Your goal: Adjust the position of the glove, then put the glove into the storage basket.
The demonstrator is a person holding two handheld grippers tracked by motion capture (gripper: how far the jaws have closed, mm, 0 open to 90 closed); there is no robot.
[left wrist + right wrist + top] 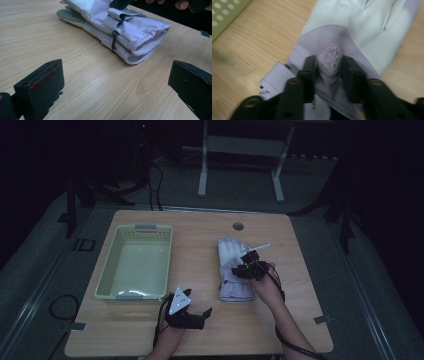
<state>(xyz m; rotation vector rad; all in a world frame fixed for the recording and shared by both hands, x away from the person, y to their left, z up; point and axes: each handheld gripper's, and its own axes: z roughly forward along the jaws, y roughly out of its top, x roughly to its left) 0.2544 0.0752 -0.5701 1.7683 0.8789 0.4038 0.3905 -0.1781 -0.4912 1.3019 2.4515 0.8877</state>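
High view: green basket (136, 262) at table (200, 330) left, left gripper (192, 312) near the front edge, jaws spread wide, holding nothing. Pale gloves (234, 270) lie right of centre under the right gripper (251, 261). Left gripper view adds that two gloves (117, 30) are stacked, cuffs facing the camera. Right gripper view: jaws pinch a fold of the top glove (352, 32) at its round badge (330, 59). Fingertips cut off; badge lettering unreadable.
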